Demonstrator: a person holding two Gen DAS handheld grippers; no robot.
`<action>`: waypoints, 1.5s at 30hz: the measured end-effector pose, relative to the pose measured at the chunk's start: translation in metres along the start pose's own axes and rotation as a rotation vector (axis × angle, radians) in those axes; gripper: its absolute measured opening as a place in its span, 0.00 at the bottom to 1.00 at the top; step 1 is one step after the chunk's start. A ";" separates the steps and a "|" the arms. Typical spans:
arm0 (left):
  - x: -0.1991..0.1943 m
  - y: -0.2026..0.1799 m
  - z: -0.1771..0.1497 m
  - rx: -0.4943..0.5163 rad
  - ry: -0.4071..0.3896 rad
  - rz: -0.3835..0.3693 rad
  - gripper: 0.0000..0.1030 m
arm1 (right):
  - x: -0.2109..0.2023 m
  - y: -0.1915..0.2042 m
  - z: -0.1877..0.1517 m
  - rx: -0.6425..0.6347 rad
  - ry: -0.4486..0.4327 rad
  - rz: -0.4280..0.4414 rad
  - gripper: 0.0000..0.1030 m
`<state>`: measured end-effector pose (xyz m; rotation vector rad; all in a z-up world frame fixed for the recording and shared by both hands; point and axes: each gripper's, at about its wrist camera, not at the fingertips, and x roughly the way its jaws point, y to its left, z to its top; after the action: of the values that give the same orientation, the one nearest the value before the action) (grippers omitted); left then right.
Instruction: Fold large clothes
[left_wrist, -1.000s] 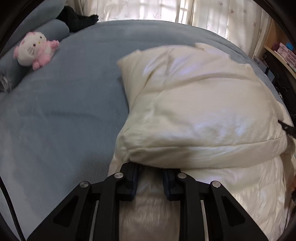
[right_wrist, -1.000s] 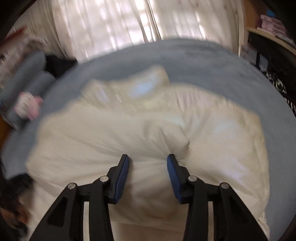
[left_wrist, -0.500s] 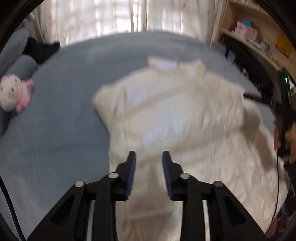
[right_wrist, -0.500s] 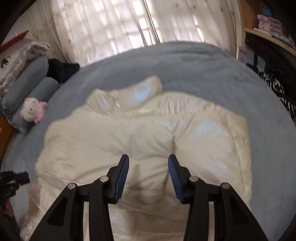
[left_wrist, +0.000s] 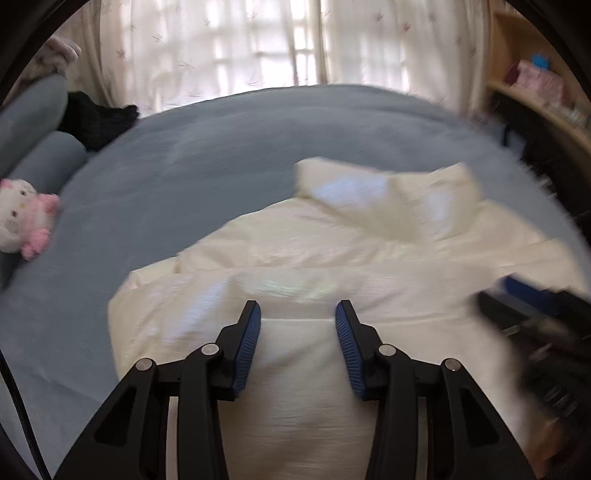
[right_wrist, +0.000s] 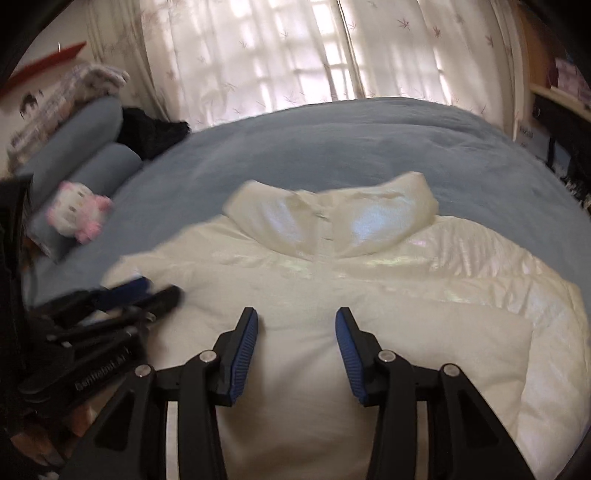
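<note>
A cream puffy jacket (left_wrist: 332, 266) lies on the blue bed (left_wrist: 184, 177), collar at the far end, its sleeves folded across the body. It also shows in the right wrist view (right_wrist: 369, 280). My left gripper (left_wrist: 298, 314) is open and empty, held above the jacket's near part. My right gripper (right_wrist: 296, 319) is open and empty, also above the jacket's near part. The right gripper shows blurred at the right of the left wrist view (left_wrist: 535, 306). The left gripper shows at the left of the right wrist view (right_wrist: 122, 299).
A pink and white plush toy (left_wrist: 22, 218) lies by blue pillows (left_wrist: 44, 162) at the left. A black garment (left_wrist: 96, 118) sits near the curtains (left_wrist: 258, 48). Shelves (left_wrist: 546, 92) stand along the right side of the bed.
My left gripper let go of the jacket's folded part, opened and pulled back. Both grippers have lifted and drawn back toward the jacket's near end. The jacket now lies folded flat.
</note>
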<state>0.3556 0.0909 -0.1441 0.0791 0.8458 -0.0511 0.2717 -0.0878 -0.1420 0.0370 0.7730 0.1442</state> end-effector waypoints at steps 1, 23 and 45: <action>0.003 0.006 -0.004 -0.003 -0.002 0.028 0.41 | 0.002 -0.006 -0.003 -0.009 -0.006 -0.032 0.41; 0.017 0.042 -0.026 -0.059 0.002 0.117 0.43 | 0.008 -0.095 -0.023 0.099 0.012 -0.146 0.52; -0.167 0.017 -0.061 -0.023 -0.020 0.050 0.62 | -0.164 -0.091 -0.049 0.185 0.001 -0.011 0.59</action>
<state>0.2005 0.1157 -0.0585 0.0785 0.8236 0.0046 0.1318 -0.2021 -0.0713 0.2080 0.7854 0.0619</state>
